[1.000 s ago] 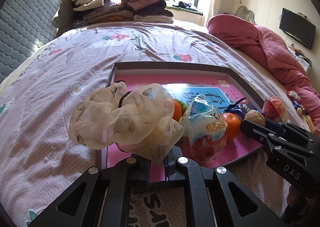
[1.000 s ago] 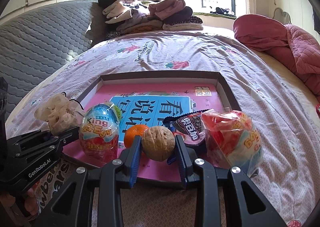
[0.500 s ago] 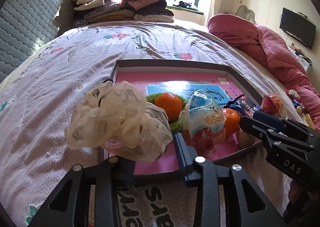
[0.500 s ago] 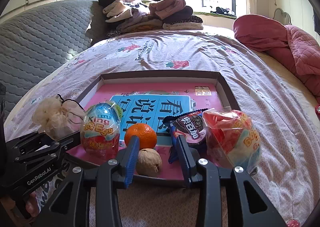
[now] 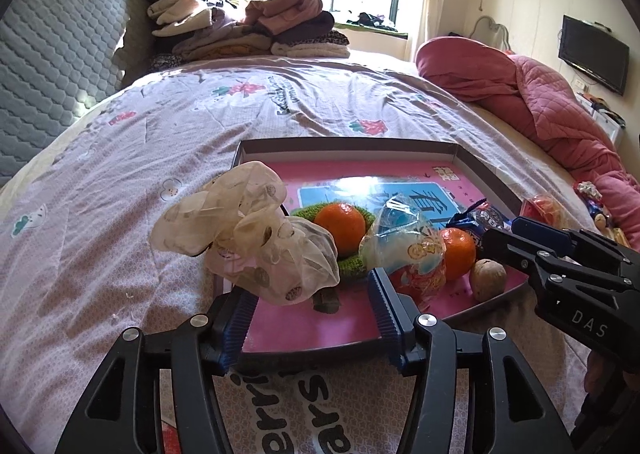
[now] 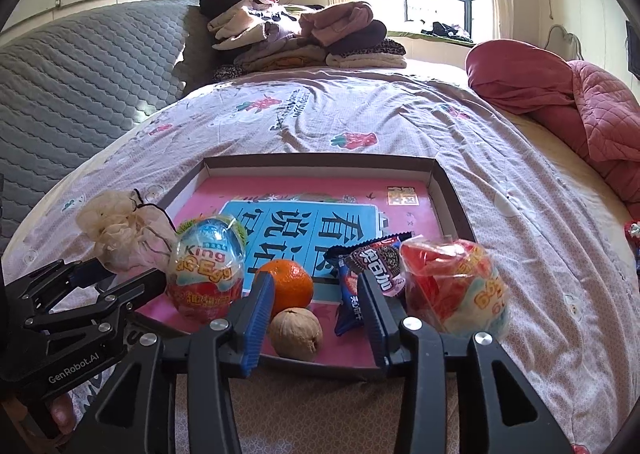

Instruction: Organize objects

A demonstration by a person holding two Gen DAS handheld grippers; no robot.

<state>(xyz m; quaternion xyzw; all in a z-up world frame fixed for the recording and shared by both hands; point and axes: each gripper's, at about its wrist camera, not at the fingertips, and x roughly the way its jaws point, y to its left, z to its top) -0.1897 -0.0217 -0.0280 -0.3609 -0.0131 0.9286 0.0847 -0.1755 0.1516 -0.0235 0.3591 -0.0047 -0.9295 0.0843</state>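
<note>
In the right wrist view, going from the left edge rightward, one sheer cream organza pouch [image 6: 120, 230] is sitting crumpled at the tray's left rim, its dark drawstring looping out at the top. Next, one egg-shaped candy pack [image 6: 206, 268] in glossy plastic is standing upright, its long axis running up the frame. One round orange [image 6: 290, 286] is resting just behind one wrinkled brown walnut [image 6: 295, 333] (a second orange [image 5: 340, 223] is showing only in the left wrist view, lying on a green knitted pad [image 5: 352, 260]). One dark crinkled cookie packet [image 6: 370, 268] is lying tilted, long axis slanting from lower left to upper right. Furthest right, one red and blue egg-shaped candy pack [image 6: 454, 294] in clear film is leaning at the tray's right rim; whether it is inside or just outside I cannot tell.

All of this is sitting along the near edge of one shallow rectangular tray [image 6: 448, 190], pink-floored with dark cardboard walls, on the bed [image 6: 400, 118] in the lower middle of the frame.

The left gripper [image 5: 312, 318] is opening, its blue ribbed pads standing apart; the pouch's lower folds are hanging between them, seemingly free of the right pad, contact with the left one unclear. The right gripper [image 6: 316, 318] is also opening, the walnut lying on the tray floor between its pads, clear of both.
</note>
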